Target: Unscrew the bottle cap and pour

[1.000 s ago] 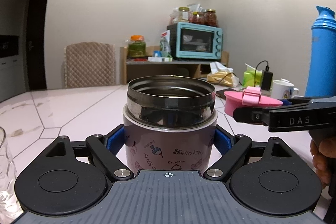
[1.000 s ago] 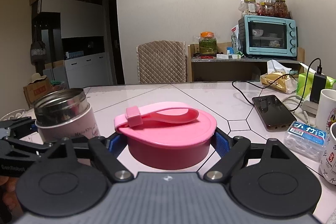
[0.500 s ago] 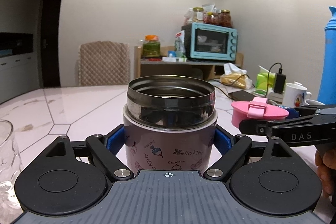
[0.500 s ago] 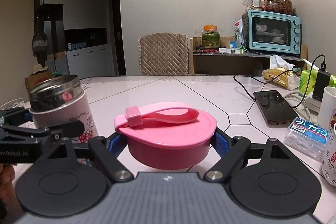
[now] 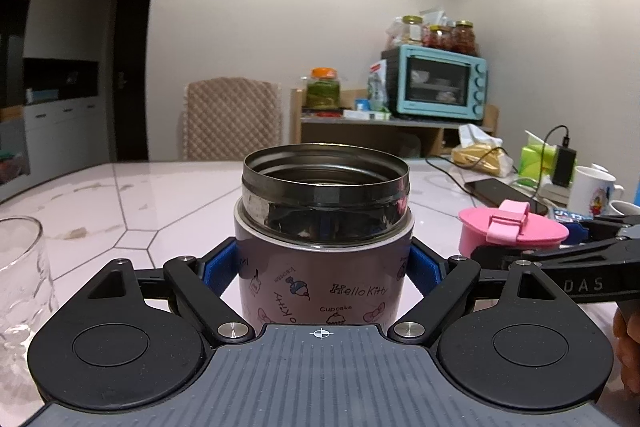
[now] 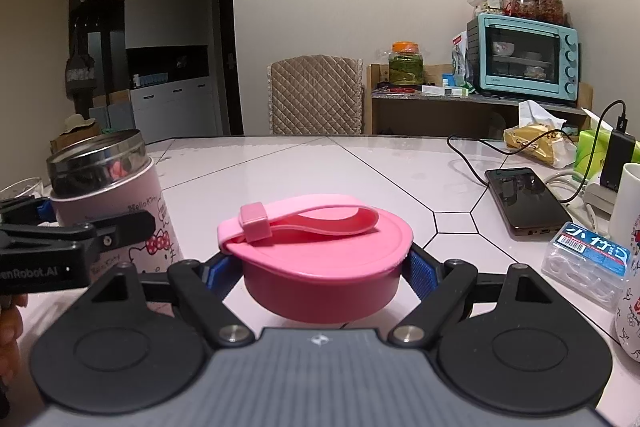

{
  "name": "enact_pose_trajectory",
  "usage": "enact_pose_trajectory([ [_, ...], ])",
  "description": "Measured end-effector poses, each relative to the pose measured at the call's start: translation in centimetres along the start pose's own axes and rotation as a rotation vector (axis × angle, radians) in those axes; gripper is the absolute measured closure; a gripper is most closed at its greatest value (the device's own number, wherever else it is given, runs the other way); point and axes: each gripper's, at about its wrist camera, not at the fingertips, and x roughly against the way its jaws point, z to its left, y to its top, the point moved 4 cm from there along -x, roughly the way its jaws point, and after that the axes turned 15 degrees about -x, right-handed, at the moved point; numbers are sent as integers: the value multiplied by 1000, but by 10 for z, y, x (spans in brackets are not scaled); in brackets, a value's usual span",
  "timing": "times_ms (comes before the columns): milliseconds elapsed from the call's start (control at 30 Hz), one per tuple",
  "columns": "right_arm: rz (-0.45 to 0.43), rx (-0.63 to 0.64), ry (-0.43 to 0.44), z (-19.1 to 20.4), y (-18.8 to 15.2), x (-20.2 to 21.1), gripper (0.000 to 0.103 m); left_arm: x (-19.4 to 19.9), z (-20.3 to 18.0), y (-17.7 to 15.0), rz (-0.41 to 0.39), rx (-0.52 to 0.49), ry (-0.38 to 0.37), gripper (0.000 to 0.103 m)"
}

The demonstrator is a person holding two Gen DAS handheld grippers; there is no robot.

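Note:
My left gripper [image 5: 324,267] is shut on a pink Hello Kitty food jar [image 5: 324,247] with an open steel mouth, held upright over the table. The jar also shows in the right wrist view [image 6: 116,211]. My right gripper [image 6: 320,267] is shut on the jar's pink cap [image 6: 320,259], which has a pink strap loop on top, just above the table. The cap also shows in the left wrist view [image 5: 508,235], to the right of the jar. An empty clear glass [image 5: 20,275] stands at the jar's left.
A white tiled table [image 6: 280,163] carries a phone on a cable [image 6: 524,199], a small plastic box [image 6: 588,263], a white mug [image 5: 592,191], a charger, tissues and a snack bag at the right. A chair [image 6: 316,95] and a shelf with a teal oven [image 6: 524,55] stand behind.
The left gripper has turned left with the jar, so the blue flask has left its view. The right gripper has lowered the cap slightly and tilted it.

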Motion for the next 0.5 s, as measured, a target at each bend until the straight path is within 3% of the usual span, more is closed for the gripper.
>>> enact_pose_trajectory([
  [500, 43, 28, 3, -9, 2, -13, 18, -1, -12, 3, 20, 17, 94, 13],
])
